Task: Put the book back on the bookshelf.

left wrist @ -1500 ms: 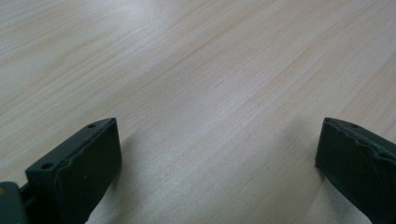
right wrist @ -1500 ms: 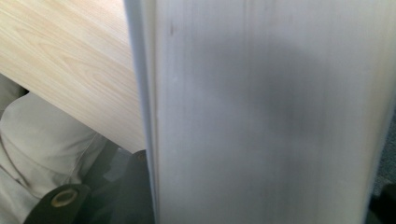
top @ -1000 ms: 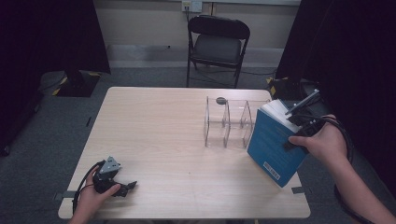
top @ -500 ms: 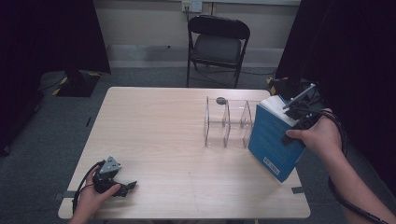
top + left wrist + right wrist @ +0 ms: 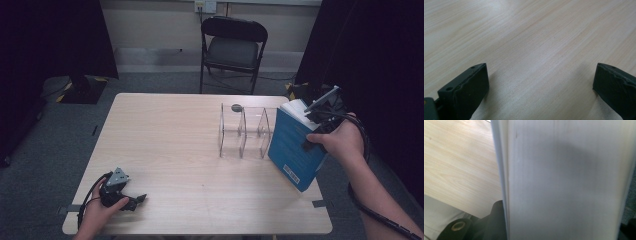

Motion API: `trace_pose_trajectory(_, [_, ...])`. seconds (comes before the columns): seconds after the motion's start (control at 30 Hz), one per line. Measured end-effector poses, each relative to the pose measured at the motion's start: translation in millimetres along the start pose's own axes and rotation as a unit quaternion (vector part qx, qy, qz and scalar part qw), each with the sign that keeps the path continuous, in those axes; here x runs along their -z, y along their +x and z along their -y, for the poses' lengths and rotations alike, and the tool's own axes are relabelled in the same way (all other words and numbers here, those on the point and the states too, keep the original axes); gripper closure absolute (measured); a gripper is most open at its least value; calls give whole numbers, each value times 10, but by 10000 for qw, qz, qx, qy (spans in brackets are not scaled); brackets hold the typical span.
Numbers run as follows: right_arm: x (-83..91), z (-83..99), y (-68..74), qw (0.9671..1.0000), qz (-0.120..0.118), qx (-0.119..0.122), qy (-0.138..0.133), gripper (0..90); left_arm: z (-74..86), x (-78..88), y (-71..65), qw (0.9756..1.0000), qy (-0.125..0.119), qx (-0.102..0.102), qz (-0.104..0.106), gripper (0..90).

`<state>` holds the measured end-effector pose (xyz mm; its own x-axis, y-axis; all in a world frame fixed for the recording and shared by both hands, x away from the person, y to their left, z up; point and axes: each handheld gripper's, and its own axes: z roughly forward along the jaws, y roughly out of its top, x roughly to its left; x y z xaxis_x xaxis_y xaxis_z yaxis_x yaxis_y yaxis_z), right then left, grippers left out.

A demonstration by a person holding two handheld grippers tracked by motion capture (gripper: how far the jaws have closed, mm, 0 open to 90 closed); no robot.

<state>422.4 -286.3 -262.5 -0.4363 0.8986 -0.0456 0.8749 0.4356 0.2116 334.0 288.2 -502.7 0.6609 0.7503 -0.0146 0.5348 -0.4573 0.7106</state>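
- Item in hand: blue book (image 5: 292,145), held tilted at the right edge of the table (image 5: 175,135), its lower corner near or on the tabletop, just beside the right end of the clear divider rack (image 5: 245,131).
- Right gripper (image 5: 320,117): clamped on the book's upper end; in the right gripper view the white page block (image 5: 564,182) stands between the jaws.
- Left gripper (image 5: 131,201): jaws spread wide, nothing between them, resting low on the table's near left corner, well apart from the work.
- Step judged in hand: standing the book into a slot of the rack.
- Handling advice: bring the book upright first; line its spine with the gap between two partitions; lower it straight so the clear walls are not pushed along the table; release only once the bottom edge sits flat.
- Free hand could steady the rack, which looks light.
- Hard to make out: the rack's partitions are transparent and their slot widths are unclear.
- Hidden: the right gripper's pads behind the pages; whether the book's lower corner touches the table.
- Small dark round object (image 5: 236,107) behind the rack: unidentified.
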Motion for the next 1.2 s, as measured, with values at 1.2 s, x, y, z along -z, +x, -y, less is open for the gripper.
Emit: trace_pose_trajectory(1.2, [-142,-411,-1,9975,71,-663,-239,616,0,1,2,10000,6,-14,0,0])
